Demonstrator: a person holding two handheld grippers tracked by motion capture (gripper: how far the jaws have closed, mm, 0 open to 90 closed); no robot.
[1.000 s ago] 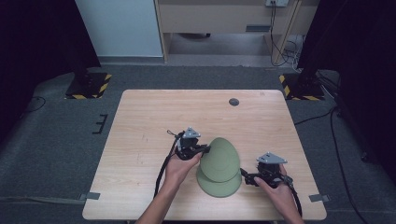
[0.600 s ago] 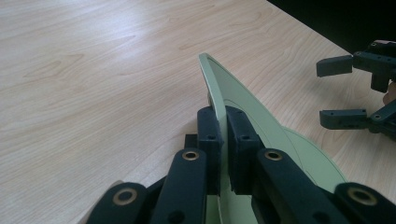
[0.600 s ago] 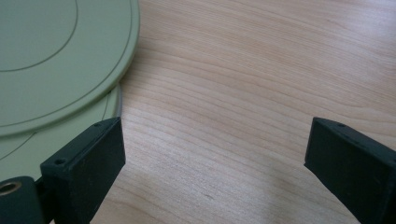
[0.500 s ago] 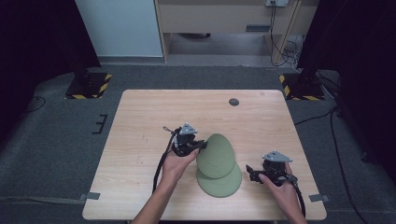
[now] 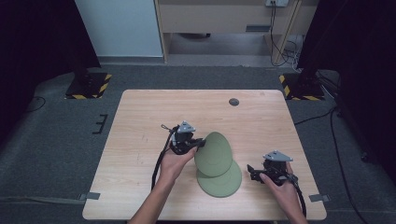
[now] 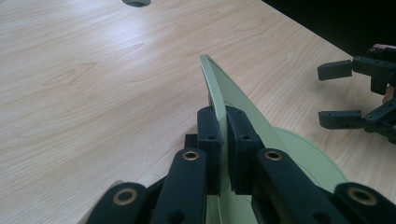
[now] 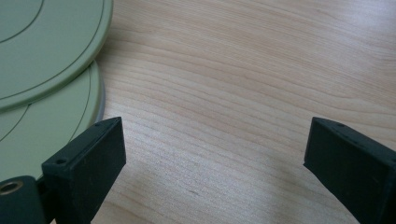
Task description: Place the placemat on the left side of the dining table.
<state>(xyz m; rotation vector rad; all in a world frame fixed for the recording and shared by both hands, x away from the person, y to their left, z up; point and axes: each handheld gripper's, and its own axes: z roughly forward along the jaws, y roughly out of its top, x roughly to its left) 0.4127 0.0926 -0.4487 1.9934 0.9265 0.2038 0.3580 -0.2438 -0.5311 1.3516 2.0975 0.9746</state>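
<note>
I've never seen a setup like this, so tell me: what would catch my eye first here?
Two pale green round discs near the front of the wooden table: the upper disc is tilted up on edge, pinched at its rim by the left gripper, while the lower disc lies flat. To their right, the right gripper rests with jaws open, holding nothing.

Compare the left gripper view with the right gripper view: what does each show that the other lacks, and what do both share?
Left gripper view: the left gripper shut on the rim of the raised mat, which tilts up off the table; the right gripper farther off, jaws apart; a round hole in the tabletop.

Right gripper view: its own jaws wide open over bare wood, nothing between them, and the lower mat's edge flat on the table.

Both: the green mats and the wooden table.
</note>
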